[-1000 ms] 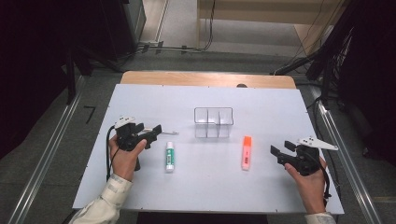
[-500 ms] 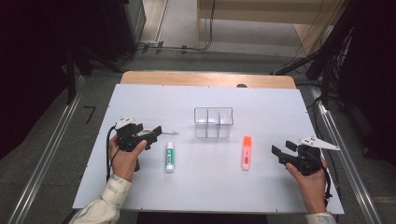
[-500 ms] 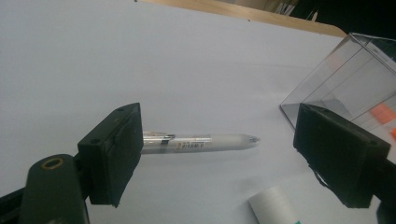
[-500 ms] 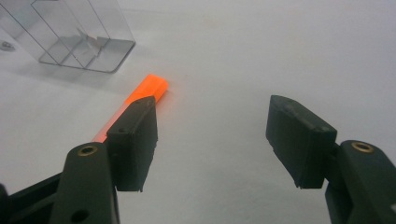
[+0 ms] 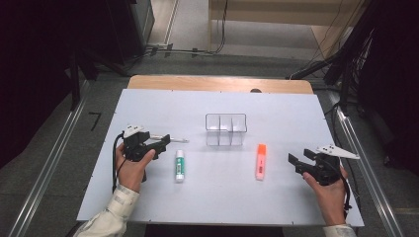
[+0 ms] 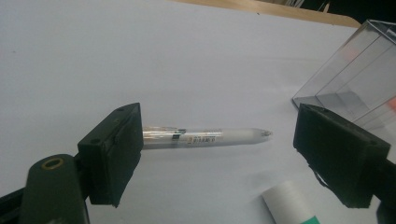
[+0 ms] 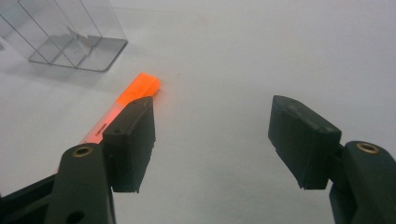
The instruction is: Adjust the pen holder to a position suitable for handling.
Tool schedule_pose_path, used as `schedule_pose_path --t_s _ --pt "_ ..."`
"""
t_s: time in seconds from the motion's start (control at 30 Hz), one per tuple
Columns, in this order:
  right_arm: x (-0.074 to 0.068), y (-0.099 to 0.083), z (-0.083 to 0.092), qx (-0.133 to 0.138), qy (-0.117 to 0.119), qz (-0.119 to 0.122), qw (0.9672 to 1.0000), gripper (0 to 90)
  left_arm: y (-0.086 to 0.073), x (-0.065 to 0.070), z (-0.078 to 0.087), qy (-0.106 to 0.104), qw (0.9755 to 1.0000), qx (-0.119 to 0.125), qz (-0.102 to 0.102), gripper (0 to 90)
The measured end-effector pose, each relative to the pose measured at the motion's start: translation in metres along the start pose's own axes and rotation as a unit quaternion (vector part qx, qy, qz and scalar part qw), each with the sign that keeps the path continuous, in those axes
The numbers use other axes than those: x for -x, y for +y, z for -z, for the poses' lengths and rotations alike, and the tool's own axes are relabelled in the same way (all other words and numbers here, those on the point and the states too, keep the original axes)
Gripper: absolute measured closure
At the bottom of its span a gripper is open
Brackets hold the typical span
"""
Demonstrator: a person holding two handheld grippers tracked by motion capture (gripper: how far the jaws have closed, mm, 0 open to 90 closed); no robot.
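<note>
My left gripper [image 5: 165, 141] [image 6: 219, 154] rests at the left of the white table, jaws wide open with nothing gripped. A clear pen [image 5: 170, 139] [image 6: 205, 136] lies on the table just beyond its fingertips. A white and green glue stick [image 5: 180, 165] [image 6: 289, 203] lies to the right of that hand. My right gripper [image 5: 298, 162] [image 7: 212, 135] sits at the table's right, open. Its jaws have just been opening slightly, and nothing is between them. An orange highlighter [image 5: 260, 160] [image 7: 140, 88] lies to its left, partly behind one jaw in the right gripper view.
A clear plastic organizer [image 5: 226, 129] [image 6: 355, 79] [image 7: 70, 32] with three compartments stands at the table's middle, beyond the glue stick and highlighter. The white tabletop [image 5: 222, 197] ends in a wooden strip at the far edge. Metal rails run along both sides.
</note>
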State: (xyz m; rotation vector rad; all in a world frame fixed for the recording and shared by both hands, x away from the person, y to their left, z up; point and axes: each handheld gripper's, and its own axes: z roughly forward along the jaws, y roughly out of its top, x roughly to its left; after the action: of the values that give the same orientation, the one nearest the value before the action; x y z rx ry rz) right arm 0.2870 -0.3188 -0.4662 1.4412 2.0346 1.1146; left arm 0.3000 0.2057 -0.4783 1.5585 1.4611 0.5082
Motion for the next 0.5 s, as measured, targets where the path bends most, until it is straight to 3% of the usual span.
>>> schedule_pose_path --t_s 0.5 --pt "-0.0004 0.0001 -0.0008 -0.001 0.003 0.000 1.0000 30.1 -0.0013 -0.0058 0.0007 0.003 1.0000 -0.001 0.003 16.6"
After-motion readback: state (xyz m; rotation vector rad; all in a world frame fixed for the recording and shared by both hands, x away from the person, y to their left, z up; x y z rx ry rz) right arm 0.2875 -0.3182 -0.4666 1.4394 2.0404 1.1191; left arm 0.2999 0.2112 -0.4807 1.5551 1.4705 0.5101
